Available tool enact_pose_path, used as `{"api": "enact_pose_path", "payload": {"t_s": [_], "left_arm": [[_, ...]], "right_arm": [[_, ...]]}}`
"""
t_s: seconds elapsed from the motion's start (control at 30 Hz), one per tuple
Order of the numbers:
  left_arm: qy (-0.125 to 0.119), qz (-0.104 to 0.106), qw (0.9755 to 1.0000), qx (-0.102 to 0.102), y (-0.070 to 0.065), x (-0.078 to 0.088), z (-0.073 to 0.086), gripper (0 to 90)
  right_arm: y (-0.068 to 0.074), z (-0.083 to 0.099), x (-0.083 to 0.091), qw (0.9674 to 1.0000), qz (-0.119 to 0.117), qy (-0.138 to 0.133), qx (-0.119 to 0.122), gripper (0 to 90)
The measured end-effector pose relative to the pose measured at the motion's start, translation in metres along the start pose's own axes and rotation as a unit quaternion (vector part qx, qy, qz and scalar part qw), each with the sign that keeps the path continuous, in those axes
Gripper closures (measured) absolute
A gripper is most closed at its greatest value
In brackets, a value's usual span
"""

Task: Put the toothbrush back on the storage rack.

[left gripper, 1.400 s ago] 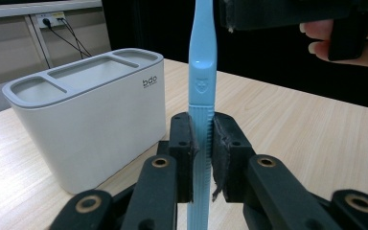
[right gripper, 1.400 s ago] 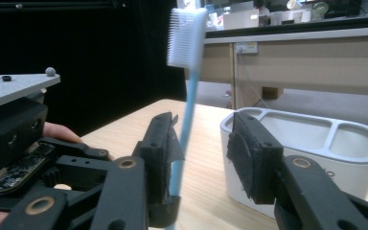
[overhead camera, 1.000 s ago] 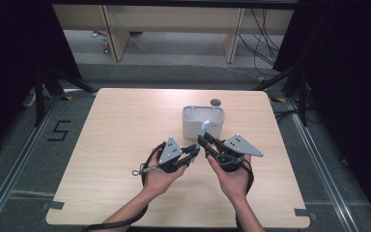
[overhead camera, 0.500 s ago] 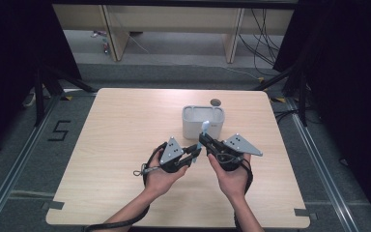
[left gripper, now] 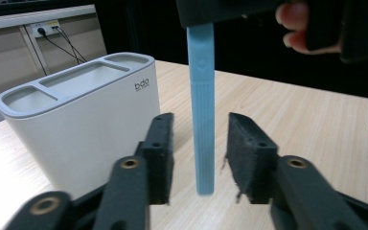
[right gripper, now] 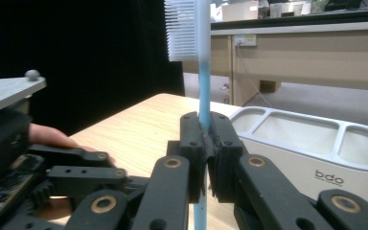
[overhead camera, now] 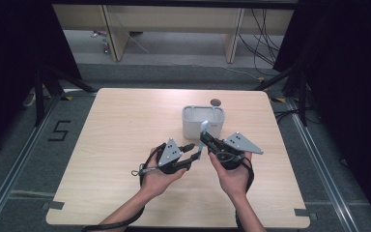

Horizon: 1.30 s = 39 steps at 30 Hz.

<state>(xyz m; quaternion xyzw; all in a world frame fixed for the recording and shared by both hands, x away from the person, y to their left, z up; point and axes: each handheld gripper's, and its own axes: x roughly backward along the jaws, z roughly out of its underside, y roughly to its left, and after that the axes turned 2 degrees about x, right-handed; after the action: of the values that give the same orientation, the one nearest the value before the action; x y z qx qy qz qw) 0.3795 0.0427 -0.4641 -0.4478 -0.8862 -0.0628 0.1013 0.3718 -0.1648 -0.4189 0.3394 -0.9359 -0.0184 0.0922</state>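
Just in front of the white holder (overhead camera: pixel 203 123), the right tool (right gripper: pixel 204 143) was clamped on the blue toothbrush (right gripper: pixel 202 72), bristles up, while the left tool (left gripper: pixel 199 153) had just been opening, pads off the handle, probably a handoff for slotting in.

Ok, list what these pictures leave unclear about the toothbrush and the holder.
- Toothbrush: in the right gripper view its lower handle is hidden behind the right hand-held gripper; in the left gripper view the picture's top edge and a dark gripper body cut off the bristle end.
- Holder: in the high view it is too small to show what its compartments contain.
- Holder's far side: unseen.
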Motion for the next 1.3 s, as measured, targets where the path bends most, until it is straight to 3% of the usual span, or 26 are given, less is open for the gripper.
{"api": "enact_pose_path", "payload": {"t_s": [0.1, 0.2, 0.23, 0.3, 0.33, 0.47, 0.53, 0.7, 0.83, 0.93, 1.17, 1.27, 1.3], "left_arm": [[0.009, 0.003, 0.9999, -0.009, 0.003, 0.009, 0.003, 48.1], [0.014, -0.005, 0.9998, -0.016, 0.007, 0.015, 0.006, 44.3], [0.015, -0.008, 0.9998, -0.014, 0.009, 0.017, 0.007, 42.6], [0.019, -0.013, 0.9997, -0.010, 0.014, 0.024, 0.012, 40.8], [0.024, -0.017, 0.9995, -0.010, 0.016, 0.027, 0.014, 40.5], [0.032, -0.028, 0.9991, -0.005, 0.026, 0.039, 0.023, 40.5], [0.035, -0.035, 0.9988, 0.000, 0.031, 0.046, 0.028, 40.5], [0.038, -0.055, 0.9977, 0.011, 0.043, 0.063, 0.040, 40.4], [0.035, -0.072, 0.9967, 0.012, 0.050, 0.074, 0.047, 40.2], [0.033, -0.078, 0.9963, 0.011, 0.055, 0.080, 0.051, 40.1], [0.026, -0.114, 0.9927, 0.031, 0.068, 0.105, 0.065, 39.6], [0.018, -0.130, 0.9909, 0.028, 0.076, 0.114, 0.071, 39.5], [0.016, -0.135, 0.9902, 0.031, 0.077, 0.116, 0.073, 39.4]], "right_arm": [[-0.002, -0.002, 0.002, 1.0000, 0.005, 0.000, 0.003, 86.1], [-0.002, -0.003, 0.003, 1.0000, 0.009, -0.002, 0.003, 86.1], [-0.004, -0.004, 0.004, 0.9998, 0.013, -0.008, 0.014, 86.1], [-0.002, -0.005, 0.006, 0.9999, 0.017, -0.003, -0.002, 86.1], [-0.006, -0.006, 0.006, 0.9997, 0.016, -0.004, 0.018, 86.2], [-0.006, -0.007, 0.008, 0.9997, 0.024, -0.005, 0.008, 86.1], [-0.008, -0.008, 0.007, 0.9994, 0.022, -0.008, 0.024, 86.1], [-0.011, -0.010, 0.009, 0.9990, 0.031, -0.007, 0.031, 86.1], [-0.010, -0.012, 0.011, 0.9994, 0.029, -0.006, 0.019, 86.1], [-0.012, -0.014, 0.011, 0.9990, 0.033, -0.010, 0.028, 86.1], [-0.015, -0.018, 0.012, 0.9989, 0.036, -0.008, 0.027, 86.1], [-0.015, -0.020, 0.012, 0.9986, 0.045, -0.009, 0.025, 86.1], [-0.018, -0.021, 0.011, 0.9978, 0.049, -0.017, 0.041, 86.1]]}}
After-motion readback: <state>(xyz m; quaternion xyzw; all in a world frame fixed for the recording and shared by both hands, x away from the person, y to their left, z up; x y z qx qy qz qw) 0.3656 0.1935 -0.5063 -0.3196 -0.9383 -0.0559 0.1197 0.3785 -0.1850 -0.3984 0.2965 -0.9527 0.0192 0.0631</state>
